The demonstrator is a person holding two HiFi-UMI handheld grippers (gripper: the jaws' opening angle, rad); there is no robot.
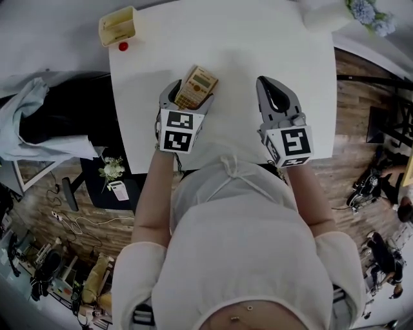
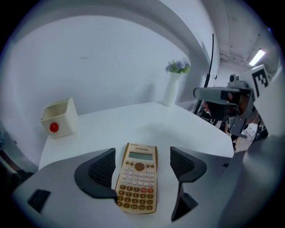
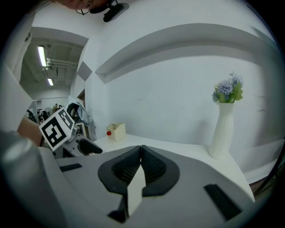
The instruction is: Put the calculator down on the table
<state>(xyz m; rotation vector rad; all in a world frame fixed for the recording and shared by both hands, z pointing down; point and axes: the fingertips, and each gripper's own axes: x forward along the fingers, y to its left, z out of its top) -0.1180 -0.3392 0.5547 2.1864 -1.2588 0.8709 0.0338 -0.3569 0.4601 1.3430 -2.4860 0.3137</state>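
A tan calculator (image 1: 197,86) with a small grey screen lies face up on the white table (image 1: 258,38), near its front left. In the left gripper view the calculator (image 2: 138,176) sits between the two jaws, and the lower edge of the left-hand jaw touches its side. My left gripper (image 1: 187,97) is open, with its jaws standing wide on either side of it (image 2: 141,156). My right gripper (image 1: 274,90) hovers over the table to the right, shut with nothing between its pads (image 3: 141,149).
A cream box (image 1: 119,27) with a red dot stands at the table's far left corner. A white vase (image 1: 329,13) with blue flowers stands at the far right. Cluttered floor and furniture lie left of the table.
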